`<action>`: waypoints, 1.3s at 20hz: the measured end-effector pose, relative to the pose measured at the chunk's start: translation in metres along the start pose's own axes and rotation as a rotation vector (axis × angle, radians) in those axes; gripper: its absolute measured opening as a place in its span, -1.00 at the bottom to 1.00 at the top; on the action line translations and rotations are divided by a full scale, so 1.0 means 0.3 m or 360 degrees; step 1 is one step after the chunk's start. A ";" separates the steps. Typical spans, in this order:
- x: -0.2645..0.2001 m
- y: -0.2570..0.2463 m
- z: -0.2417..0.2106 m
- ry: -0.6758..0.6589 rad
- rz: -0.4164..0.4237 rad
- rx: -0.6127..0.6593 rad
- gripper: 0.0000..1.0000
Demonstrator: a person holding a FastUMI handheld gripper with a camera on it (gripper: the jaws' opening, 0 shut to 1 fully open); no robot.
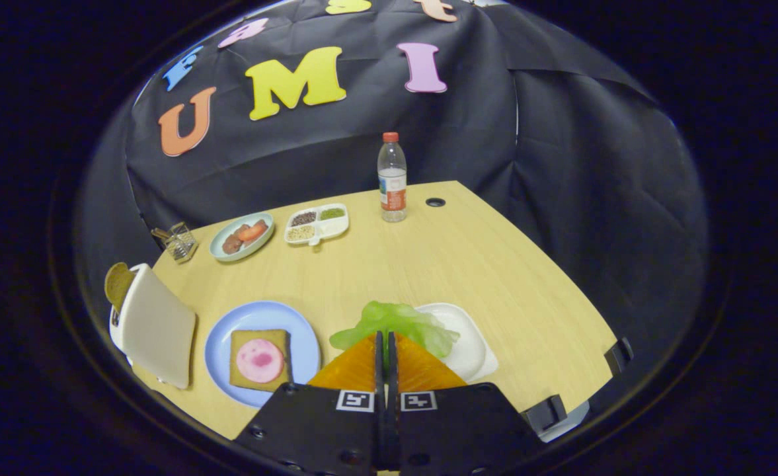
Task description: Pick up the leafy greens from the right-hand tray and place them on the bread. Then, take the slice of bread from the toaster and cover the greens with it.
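Leafy greens [398,324] pinched at claw [383,344] tips, fingers pressed together on leaves; bunch spreads crosswise to fingers, over near edge of white tray [471,347]. Left: blue plate [220,344] with bread [240,377] and pink slice [260,360]. Farther left: toaster [157,327] holding bread slice [117,283]. All on wooden surface [441,264].

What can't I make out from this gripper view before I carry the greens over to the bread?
- Leafy greens: near part hidden behind the gripper, whose fingers are closed on them.
- White tray: near-left part covered by greens and fingers.
- Bread slice in the toaster: lower part hidden inside.
- Divided dish: contents too small to identify.
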State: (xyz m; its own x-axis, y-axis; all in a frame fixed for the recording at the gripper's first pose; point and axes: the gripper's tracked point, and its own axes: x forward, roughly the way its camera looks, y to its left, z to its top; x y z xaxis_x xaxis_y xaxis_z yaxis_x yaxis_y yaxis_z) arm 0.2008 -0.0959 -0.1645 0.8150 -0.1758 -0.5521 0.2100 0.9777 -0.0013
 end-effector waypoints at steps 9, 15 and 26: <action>-0.039 0.444 -0.068 -0.0033 0.0265 -0.0115 -1.00; 0.038 0.557 -0.199 0.0061 0.0282 -0.0193 -0.99; 0.056 0.534 -0.295 0.0118 0.0275 -0.0186 -0.12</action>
State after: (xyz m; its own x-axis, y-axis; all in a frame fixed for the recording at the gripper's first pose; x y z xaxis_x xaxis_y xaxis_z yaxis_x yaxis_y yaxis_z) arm 0.2004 0.0678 -0.2480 0.7905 0.0005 -0.6124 0.0031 1.0000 0.0047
